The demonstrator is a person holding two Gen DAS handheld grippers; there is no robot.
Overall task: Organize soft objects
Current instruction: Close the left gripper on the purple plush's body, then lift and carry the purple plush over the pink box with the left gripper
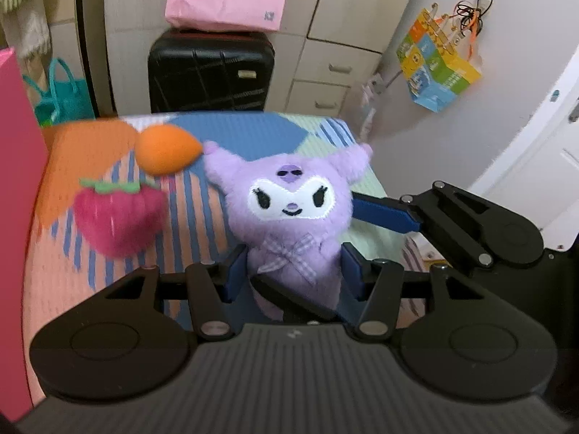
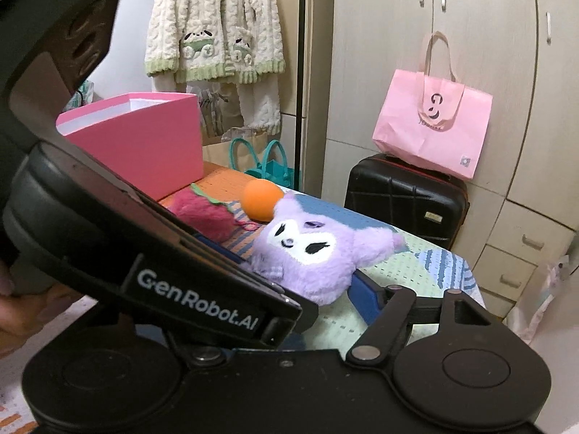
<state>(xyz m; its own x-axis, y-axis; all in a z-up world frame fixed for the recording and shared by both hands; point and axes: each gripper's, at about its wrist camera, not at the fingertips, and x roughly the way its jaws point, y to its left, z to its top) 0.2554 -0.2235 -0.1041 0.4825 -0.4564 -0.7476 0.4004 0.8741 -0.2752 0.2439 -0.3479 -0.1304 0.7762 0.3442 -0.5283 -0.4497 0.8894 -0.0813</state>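
A purple plush doll (image 1: 289,202) with a white face stands upright over the patterned cover (image 1: 253,130). My left gripper (image 1: 294,271) is shut on its body, blue pads pressing both sides below the checked bow. A blue finger (image 1: 383,213) of my right gripper touches the doll's right cheek. In the right wrist view that finger (image 2: 365,300) lies against the doll (image 2: 315,253) low on its right; the other finger is hidden behind the left gripper's body. A red strawberry plush (image 1: 119,217) and an orange plush (image 1: 168,148) lie to the left.
An open pink box (image 2: 144,144) stands at the left end of the cover, behind the strawberry. Past the far edge are a black suitcase (image 2: 405,202) with a pink bag (image 2: 430,126) on top, a teal bag (image 2: 267,166) and cabinet drawers (image 2: 521,253).
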